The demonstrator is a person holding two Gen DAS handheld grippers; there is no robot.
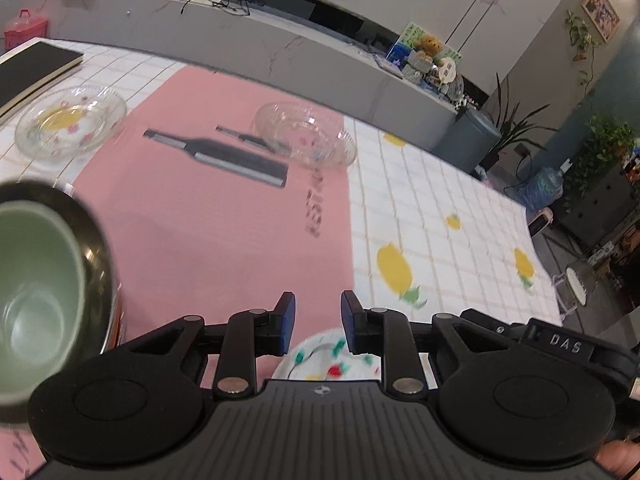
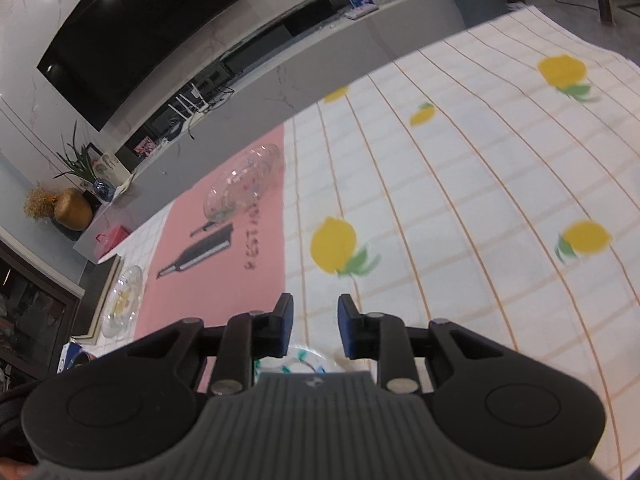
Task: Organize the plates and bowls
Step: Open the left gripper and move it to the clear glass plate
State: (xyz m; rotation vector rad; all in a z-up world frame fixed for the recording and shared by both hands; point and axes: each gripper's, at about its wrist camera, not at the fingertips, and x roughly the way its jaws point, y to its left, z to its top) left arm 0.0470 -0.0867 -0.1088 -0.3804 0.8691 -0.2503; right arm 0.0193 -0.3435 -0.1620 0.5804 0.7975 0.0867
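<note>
Far left, a green bowl [image 1: 28,304] nests in a steel bowl [image 1: 94,240], with a glass plate [image 1: 70,122] beyond on the tablecloth [image 1: 460,216]. My left gripper [image 1: 318,322] is narrowly parted, empty, above a white patterned plate [image 1: 324,360]. A clear glass bowl [image 1: 306,134] sits on the pink mat [image 1: 220,232]. My right gripper [image 2: 314,326]: same narrow gap, nothing held.

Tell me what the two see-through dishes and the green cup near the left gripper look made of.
Clear bowl and clear plate: probably glass, glossy; the cloth shows through. Green cup: glazed ceramic or plastic, smooth matte sheen; hard to say.
</note>
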